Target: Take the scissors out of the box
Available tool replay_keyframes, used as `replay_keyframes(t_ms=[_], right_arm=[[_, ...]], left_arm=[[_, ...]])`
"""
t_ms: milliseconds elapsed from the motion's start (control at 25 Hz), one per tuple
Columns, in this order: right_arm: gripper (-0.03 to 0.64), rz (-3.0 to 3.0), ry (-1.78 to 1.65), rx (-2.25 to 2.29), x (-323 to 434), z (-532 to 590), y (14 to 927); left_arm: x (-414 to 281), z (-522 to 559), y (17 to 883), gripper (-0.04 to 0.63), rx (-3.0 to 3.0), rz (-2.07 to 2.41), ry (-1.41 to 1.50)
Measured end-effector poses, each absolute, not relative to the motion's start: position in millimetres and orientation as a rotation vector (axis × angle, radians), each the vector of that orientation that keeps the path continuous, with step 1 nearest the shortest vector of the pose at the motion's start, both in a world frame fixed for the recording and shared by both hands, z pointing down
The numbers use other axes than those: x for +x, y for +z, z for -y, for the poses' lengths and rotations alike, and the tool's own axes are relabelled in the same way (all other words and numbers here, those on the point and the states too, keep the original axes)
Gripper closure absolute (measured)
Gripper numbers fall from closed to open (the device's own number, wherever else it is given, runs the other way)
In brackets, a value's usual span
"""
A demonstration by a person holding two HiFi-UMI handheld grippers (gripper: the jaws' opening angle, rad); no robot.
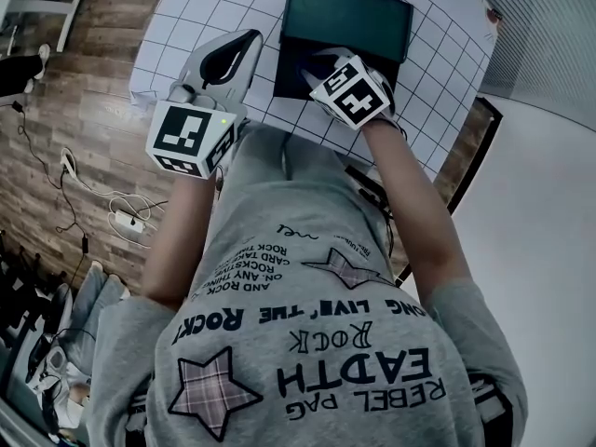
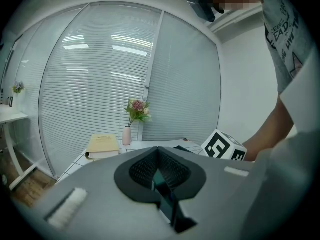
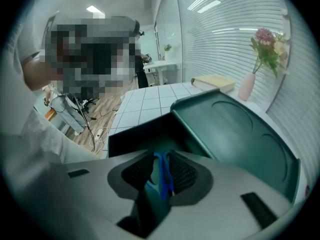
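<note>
Reaching into the open box (image 1: 346,19) at upper centre, the right gripper (image 1: 321,61) is keeping its jaws slightly apart around the blue scissors (image 3: 164,180), not yet lifted out, while the left gripper (image 1: 244,41) is waiting closed and empty.

The person wears a grey short-sleeved T-shirt (image 1: 307,296) printed with black lettering (image 1: 358,372) and two plaid stars (image 1: 212,389) outlined in black. The left claw (image 2: 159,156) and the right claw (image 3: 161,159) each have a smooth pale grey shell, with a dark scalloped recess around black ribbed pads (image 2: 142,171). Each carries a white cube (image 1: 191,136) with black square markers. The left one shows a small green light (image 1: 224,119).
</note>
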State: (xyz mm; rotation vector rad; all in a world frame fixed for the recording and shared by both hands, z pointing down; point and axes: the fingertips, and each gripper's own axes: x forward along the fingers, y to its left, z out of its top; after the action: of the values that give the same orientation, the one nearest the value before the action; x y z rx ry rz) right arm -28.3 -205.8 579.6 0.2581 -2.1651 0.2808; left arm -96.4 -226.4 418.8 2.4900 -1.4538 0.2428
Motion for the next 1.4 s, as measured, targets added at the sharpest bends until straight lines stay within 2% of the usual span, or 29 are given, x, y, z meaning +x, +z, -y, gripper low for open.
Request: replay_keyframes(t_ms=[80, 960, 1400], right_arm=[[0.499, 2.146, 0.275, 0.246, -29, 204, 585], [0.512, 2.032, 0.113, 0.137, -31, 197, 606], [0.534, 2.044, 0.172, 0.122, -30, 201, 605]], left_arm=[[-96, 225, 419, 0.591, 2.49, 1.452, 0.242], [-95, 222, 420, 0.591, 2.488, 1.451, 0.25], [-90, 226, 414, 0.591, 2.492, 1.451, 0.224]])
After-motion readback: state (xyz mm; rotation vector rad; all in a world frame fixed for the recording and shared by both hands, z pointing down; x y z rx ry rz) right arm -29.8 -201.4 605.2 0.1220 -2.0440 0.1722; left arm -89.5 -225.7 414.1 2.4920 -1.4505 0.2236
